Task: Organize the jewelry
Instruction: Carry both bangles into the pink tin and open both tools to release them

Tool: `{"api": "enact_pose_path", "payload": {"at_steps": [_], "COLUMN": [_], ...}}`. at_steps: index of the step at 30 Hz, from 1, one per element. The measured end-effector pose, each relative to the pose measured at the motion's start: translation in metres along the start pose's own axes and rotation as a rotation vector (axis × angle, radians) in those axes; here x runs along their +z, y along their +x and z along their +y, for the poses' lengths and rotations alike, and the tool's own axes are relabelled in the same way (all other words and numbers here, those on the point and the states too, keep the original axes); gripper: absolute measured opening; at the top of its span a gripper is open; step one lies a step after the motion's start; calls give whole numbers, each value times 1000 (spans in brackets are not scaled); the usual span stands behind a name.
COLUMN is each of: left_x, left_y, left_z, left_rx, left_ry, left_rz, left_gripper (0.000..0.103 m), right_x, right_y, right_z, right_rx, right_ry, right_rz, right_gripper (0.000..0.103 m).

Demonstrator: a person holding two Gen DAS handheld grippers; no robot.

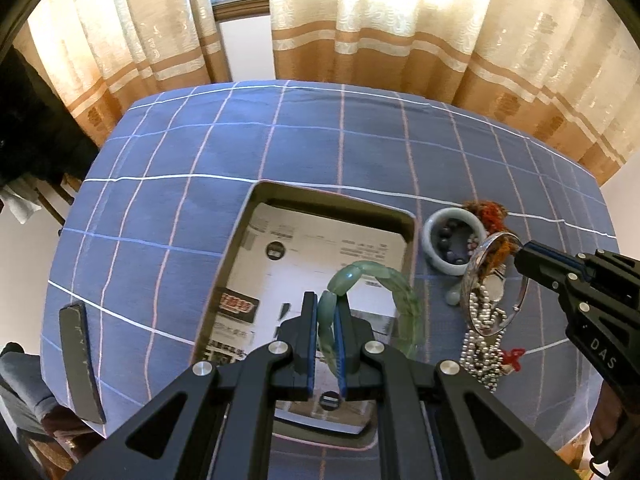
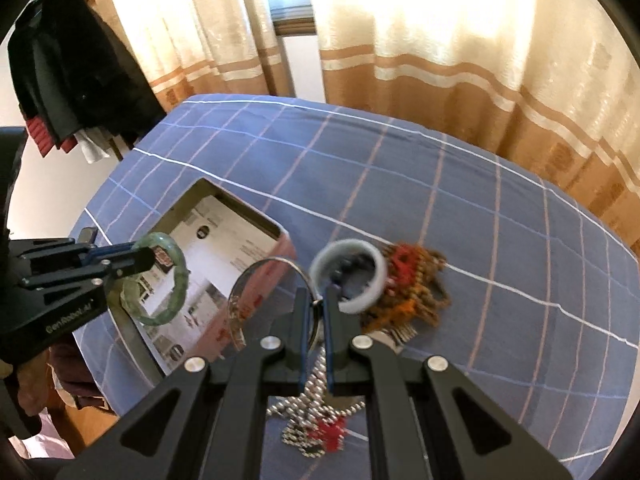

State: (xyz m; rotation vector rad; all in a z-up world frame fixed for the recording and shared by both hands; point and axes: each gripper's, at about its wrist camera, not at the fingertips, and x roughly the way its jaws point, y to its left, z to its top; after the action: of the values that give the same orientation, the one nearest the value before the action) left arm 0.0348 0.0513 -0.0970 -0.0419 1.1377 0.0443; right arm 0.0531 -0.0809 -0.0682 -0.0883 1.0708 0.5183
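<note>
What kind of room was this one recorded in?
Probably a home living or dining room: long cream and tan curtains over a window, a table under a blue checked cloth, and dark clothes hanging at the side.

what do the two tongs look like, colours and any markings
Both are matte black, with angular arms that have triangular cut-outs, round silver pivot bolts and narrow fingers lined with blue pads. The left tongs show white lettering on the body in the right wrist view, roughly "GenRobot.AI". The right tongs carry white letters "DAS" on the side in the left wrist view.
</note>
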Motion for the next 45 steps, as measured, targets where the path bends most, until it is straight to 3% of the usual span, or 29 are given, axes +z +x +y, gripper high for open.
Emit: {"api": "enact_pose_path", "payload": {"at_steps": [22,45], "left_x": [16,23], "left_y": [36,69], "left_z": [41,47], "left_rx": [45,71], "left_ry": [-34,-11], "left_rz": [36,79], "left_gripper": [7,7], "right_x": [35,43], "right_y": [42,77], "right_z": [42,51], "right_rx": [34,31], "right_ry": [-82,-125], "right_rz": [36,98], "right_gripper": [8,9]}}
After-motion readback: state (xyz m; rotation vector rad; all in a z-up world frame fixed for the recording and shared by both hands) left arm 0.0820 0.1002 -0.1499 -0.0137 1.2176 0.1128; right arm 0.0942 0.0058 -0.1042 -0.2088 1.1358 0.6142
